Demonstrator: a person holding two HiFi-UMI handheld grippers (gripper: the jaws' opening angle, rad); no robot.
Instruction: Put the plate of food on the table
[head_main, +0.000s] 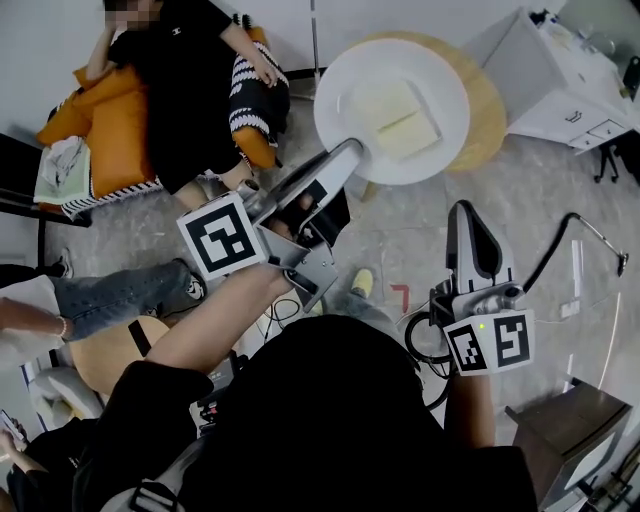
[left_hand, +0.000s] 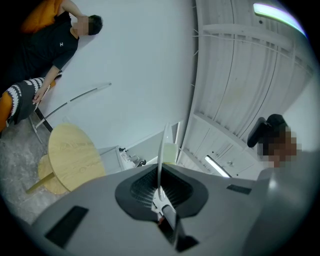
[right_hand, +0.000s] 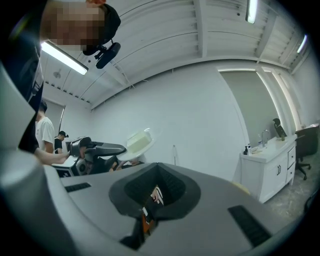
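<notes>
My left gripper (head_main: 350, 155) is shut on the near rim of a white plate (head_main: 392, 98) that carries pale yellow slices of food (head_main: 400, 118). The plate hangs level over the round wooden table (head_main: 485, 100), covering most of it. In the left gripper view the plate (left_hand: 162, 150) shows edge-on between the jaws, and the wooden table (left_hand: 75, 157) lies to the left. My right gripper (head_main: 470, 215) stands apart to the right, pointing up, jaws shut with nothing in them. The right gripper view shows the plate (right_hand: 137, 142) and the left gripper (right_hand: 95, 150) from the side.
A person in black sits on an orange chair (head_main: 110, 120) beside the table. Another person's legs (head_main: 100, 300) are at the left. A white cabinet (head_main: 560, 80) stands at the back right, a cable (head_main: 570, 240) runs over the floor, and a dark box (head_main: 570, 430) sits lower right.
</notes>
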